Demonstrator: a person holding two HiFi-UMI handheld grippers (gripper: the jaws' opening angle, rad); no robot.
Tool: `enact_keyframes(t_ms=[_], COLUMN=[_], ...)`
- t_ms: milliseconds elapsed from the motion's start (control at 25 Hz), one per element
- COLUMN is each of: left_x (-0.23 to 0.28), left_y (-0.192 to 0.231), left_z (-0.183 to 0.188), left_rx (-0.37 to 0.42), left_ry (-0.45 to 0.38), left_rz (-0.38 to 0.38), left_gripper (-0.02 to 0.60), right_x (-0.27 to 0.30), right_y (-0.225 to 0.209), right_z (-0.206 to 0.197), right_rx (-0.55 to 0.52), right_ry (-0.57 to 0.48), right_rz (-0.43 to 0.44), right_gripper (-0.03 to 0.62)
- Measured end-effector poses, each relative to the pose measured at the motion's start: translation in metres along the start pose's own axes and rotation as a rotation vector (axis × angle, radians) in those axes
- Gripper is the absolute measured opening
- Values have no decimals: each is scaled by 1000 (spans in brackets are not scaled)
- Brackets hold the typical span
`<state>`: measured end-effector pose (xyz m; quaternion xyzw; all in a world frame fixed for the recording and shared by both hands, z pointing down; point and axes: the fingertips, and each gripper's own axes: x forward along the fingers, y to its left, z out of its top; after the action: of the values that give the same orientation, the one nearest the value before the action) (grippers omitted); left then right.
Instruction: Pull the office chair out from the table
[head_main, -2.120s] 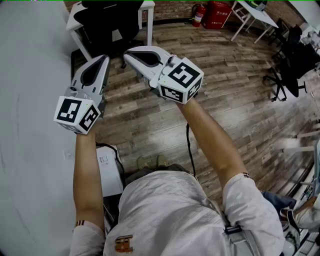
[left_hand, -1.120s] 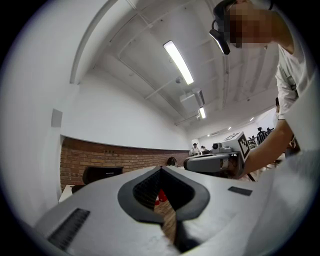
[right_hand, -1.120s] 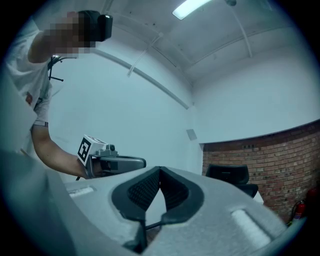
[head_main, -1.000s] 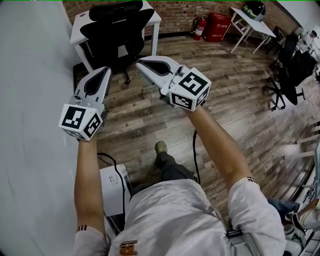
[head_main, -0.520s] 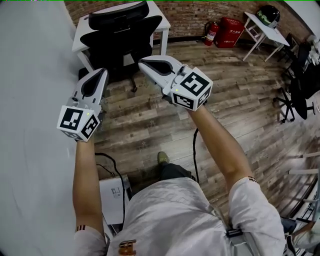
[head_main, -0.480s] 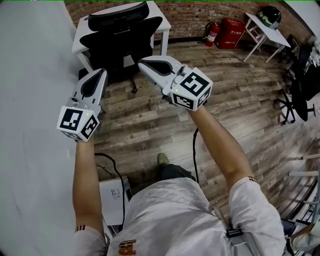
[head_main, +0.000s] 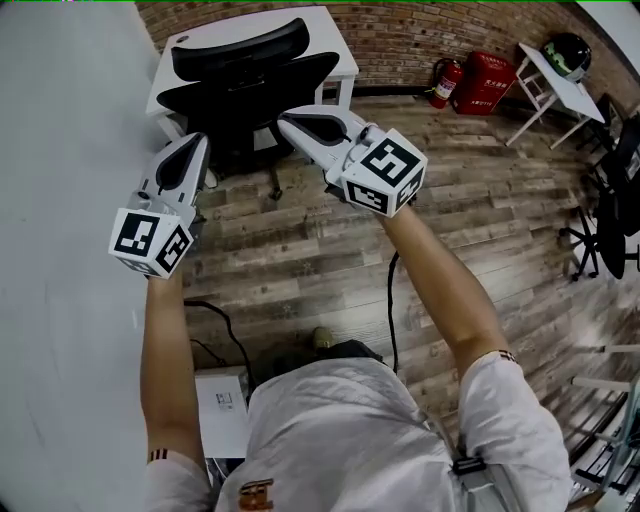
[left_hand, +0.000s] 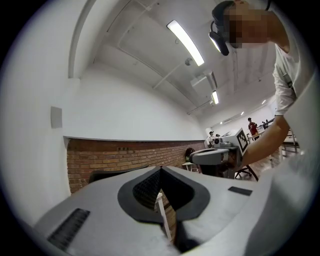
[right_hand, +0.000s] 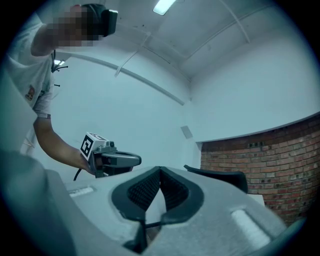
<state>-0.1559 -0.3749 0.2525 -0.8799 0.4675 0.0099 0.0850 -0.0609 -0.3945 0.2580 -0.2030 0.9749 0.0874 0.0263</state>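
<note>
The black office chair (head_main: 250, 85) stands pushed in under a small white table (head_main: 338, 38) by the brick wall, at the top of the head view. Both grippers are held out level in front of the person, short of the chair. My left gripper (head_main: 197, 138) is shut and empty, its tip near the chair's left side. Just before the chair's backrest, my right gripper (head_main: 284, 117) is shut too, with nothing in it. In the left gripper view the shut jaws (left_hand: 160, 171) face the brick wall and the chair's dark top (left_hand: 107, 175). The right gripper view shows the headrest (right_hand: 220, 178) past the shut jaws (right_hand: 160, 170).
A white wall (head_main: 60, 250) runs along the left. A white box (head_main: 222, 405) with black cables lies on the wooden floor near the person's feet. At the back right are a fire extinguisher (head_main: 446, 80), a red case (head_main: 492, 74), a white table (head_main: 572, 85) and black chairs (head_main: 612, 210).
The person has walked toward the chair, which now sits nearer and larger in the head view. Both grippers stayed shut and came up close to the backrest.
</note>
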Motion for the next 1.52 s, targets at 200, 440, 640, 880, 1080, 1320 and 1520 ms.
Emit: enact_keyframes(t_ms=[200, 440, 640, 880, 1080, 1320, 1520], left_x=[22, 48, 70, 92, 106, 117, 126], left_y=[32, 74, 112, 152, 180, 215, 234], left_z=[-11, -35, -55, -76, -93, -116, -133], left_rx=[9, 9, 17, 46, 96, 216, 280], left_ry=[23, 25, 23, 60, 122, 240, 336], left_rz=[11, -2, -37, -82, -94, -83, -84], left_gripper=[0, 0, 0, 0, 0, 2, 5], right_x=[23, 48, 75, 100, 109, 102, 96], right_y=[-26, -66, -100, -131, -155, -201, -228], right_z=[-10, -28, -42, -60, -81, -102, -117], right_rx=[1, -12, -34, -68, -124, -160, -223], right_ry=[11, 32, 70, 125, 218, 321, 413], right_rz=[7, -28, -77, -124, -138, -164, -133], right_gripper=[2, 2, 2, 2, 2, 3, 34])
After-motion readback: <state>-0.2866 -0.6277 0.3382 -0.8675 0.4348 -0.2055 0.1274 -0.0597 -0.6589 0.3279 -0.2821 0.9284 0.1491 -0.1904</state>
